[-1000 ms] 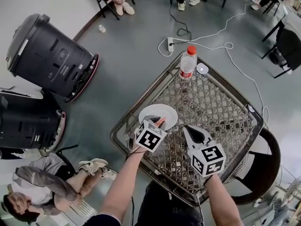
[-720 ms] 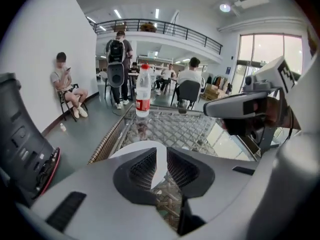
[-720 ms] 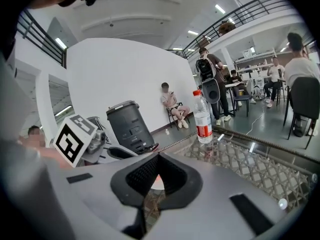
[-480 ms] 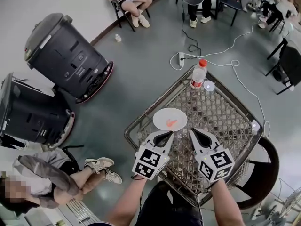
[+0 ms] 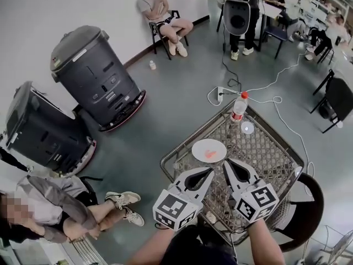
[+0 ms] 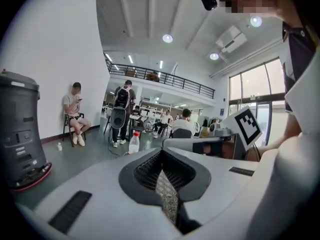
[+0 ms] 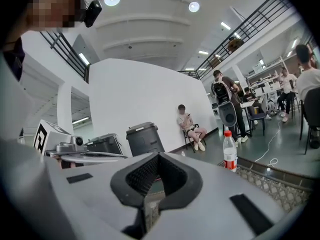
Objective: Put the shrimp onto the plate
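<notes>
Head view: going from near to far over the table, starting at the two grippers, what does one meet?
left gripper and right gripper, side by side → white plate with the shrimp on it → small round disc → red-capped bottle

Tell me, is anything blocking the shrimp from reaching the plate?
Nothing visible: the shrimp already lies on the plate. The left gripper and right gripper are shut and empty, short of it.

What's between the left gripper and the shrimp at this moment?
Nothing stands there. In the head view, only bare table mesh and the plate's near rim separate the left gripper from the shrimp.
</notes>
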`<move>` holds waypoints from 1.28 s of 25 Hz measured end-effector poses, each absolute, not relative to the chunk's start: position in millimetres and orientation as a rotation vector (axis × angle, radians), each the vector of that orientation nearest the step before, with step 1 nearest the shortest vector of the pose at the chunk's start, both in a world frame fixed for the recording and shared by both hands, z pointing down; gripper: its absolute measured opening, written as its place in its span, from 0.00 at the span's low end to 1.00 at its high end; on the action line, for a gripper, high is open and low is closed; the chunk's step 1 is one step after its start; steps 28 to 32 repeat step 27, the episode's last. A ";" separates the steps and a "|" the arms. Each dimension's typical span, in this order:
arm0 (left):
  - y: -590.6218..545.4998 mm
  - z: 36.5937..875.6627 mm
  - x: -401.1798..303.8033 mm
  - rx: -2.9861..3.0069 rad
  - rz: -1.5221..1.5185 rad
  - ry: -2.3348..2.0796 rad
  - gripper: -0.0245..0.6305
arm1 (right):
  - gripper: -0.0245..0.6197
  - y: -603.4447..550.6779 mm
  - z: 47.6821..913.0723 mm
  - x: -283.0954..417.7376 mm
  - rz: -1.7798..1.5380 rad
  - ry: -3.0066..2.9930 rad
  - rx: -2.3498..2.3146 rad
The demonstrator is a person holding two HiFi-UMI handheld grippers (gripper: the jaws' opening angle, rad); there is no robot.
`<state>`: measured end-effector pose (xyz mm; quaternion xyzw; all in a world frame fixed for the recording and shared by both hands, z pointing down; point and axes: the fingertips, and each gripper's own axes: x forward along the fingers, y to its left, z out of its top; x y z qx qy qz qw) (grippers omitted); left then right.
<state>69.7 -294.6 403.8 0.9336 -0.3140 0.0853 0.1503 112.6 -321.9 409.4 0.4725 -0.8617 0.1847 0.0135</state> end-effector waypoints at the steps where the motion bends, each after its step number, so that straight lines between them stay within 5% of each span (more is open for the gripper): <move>1: -291.2 394.6 67.1 2.683 0.209 -0.905 0.05 | 0.05 -319.3 400.4 109.0 0.551 -2.699 1.471; 32: -266.6 351.6 43.3 2.706 0.092 -0.906 0.05 | 0.05 -298.8 340.2 79.8 0.387 -2.784 1.462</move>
